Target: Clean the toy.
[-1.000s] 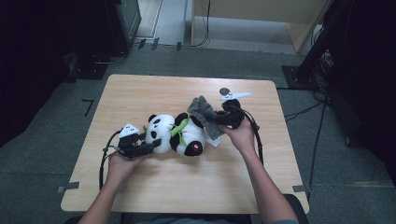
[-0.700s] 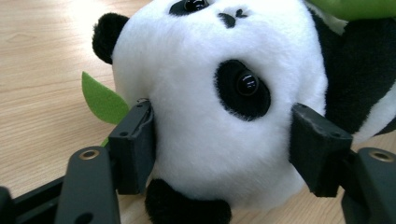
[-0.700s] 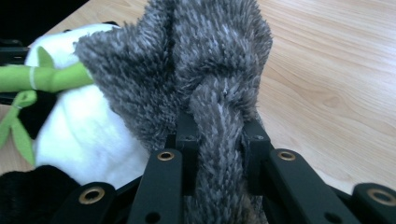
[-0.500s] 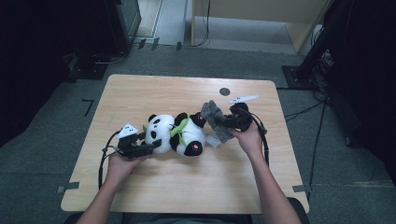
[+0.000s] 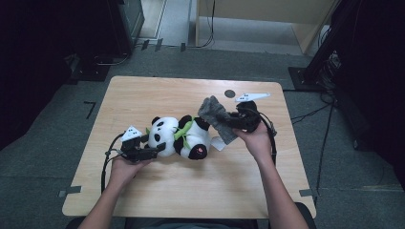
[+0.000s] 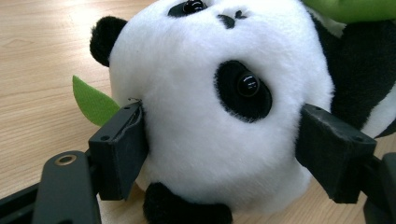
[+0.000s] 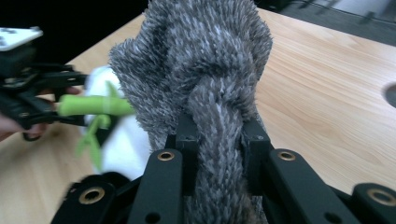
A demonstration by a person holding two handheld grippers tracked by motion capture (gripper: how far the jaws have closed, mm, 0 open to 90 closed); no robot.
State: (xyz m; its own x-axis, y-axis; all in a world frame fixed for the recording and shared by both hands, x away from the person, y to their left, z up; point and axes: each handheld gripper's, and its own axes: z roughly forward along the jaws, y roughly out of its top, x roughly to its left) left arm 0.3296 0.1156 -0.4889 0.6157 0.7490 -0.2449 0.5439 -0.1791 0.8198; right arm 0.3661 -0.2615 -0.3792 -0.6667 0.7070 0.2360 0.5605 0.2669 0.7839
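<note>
The high view looks down and forward on the whole table (image 5: 191,191). The left gripper view sits very close to the panda toy (image 6: 219,116). The right gripper view faces the grey cloth (image 7: 205,70) closely, and shares the panda toy with both.

Both tools (image 5: 152,150) are black (brass-ringed screws), with white plates and trailing cables.

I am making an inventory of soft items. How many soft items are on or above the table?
2. A plush panda lies at the table's middle, its head between the left gripper jaws. A grey fuzzy cloth is pinched in the right gripper. Others could be hidden behind them.
</note>
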